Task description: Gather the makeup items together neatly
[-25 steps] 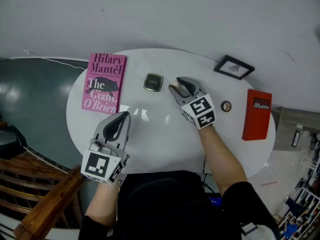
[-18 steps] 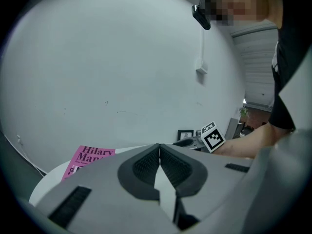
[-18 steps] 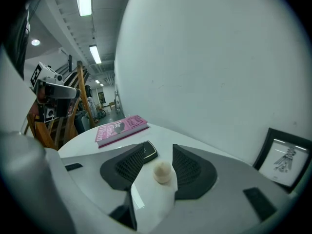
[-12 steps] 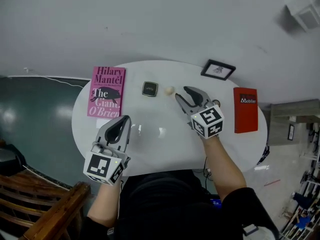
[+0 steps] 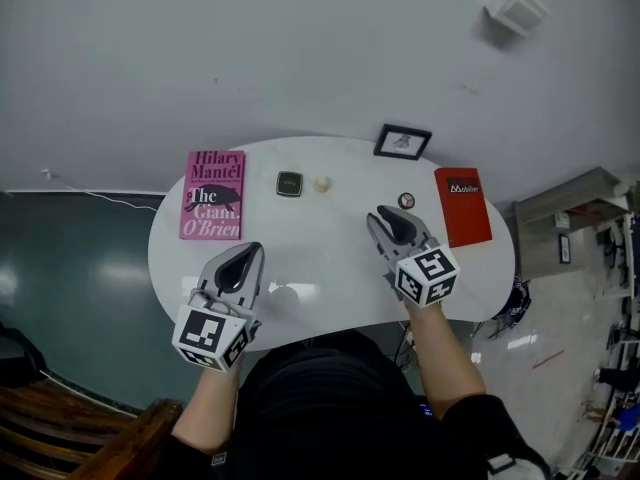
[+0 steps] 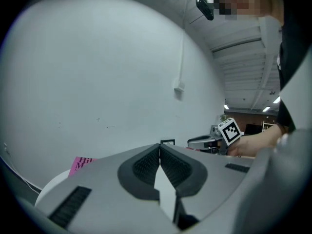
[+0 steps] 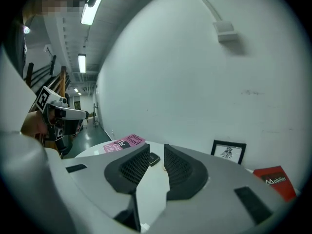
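Left gripper (image 5: 250,250) jaws pressed together, empty. Right gripper (image 5: 378,218) jaws, just closing, stand slightly apart and empty; small black square compact (image 5: 289,183) lies well beyond them.

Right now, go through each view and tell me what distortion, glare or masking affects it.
Head view: sharp, evenly lit, wide-angle bowing the table rim, faint sheen on its glossy top. Left gripper view: heavy fisheye, black corners, mosaic patch at top, bright ceiling lights at right. Right gripper view: same fisheye curving the wall, strip light glaring top left, mosaic patch beside it.
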Demonstrator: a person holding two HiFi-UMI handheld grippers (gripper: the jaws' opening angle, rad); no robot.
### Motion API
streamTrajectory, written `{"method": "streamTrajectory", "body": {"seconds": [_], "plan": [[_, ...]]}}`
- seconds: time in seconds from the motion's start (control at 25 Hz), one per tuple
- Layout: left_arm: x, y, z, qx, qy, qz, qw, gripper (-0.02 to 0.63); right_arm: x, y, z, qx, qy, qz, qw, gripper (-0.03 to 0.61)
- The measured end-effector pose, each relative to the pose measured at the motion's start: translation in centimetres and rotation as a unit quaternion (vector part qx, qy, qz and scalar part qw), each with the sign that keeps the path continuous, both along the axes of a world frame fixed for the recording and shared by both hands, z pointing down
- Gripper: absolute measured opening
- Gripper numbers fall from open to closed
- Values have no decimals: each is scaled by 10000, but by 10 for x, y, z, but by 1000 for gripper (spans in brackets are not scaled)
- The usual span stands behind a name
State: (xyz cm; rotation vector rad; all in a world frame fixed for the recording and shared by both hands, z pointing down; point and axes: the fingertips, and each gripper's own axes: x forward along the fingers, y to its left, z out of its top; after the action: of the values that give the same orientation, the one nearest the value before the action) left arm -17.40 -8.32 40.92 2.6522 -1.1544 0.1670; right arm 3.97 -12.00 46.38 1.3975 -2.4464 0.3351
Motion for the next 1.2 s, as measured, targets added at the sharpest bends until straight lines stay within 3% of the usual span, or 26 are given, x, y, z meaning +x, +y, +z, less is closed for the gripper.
{"method": "streamTrajectory", "body": {"seconds": [0.28,0.48,0.68,0.92,1.2], "plan": [[1,23,-5,54,31,85,9999,14,24,50,-13,62,-78,277,9996,95],[27,24,-7,89,-45,178,9998,14,52,57,-21,235,-119,374,9990,89],[77,18,-9,92,-202,239,9995,13,92,57,-19,291,-241,332,9987,59],[168,12,-12,-3,-205,283,9994,13,165,52,-8,214,-328,148,9991,52],[236,7,-8,-83,-334,23,9994,13,219,42,11,115,-442,-254,9986,52]]}}
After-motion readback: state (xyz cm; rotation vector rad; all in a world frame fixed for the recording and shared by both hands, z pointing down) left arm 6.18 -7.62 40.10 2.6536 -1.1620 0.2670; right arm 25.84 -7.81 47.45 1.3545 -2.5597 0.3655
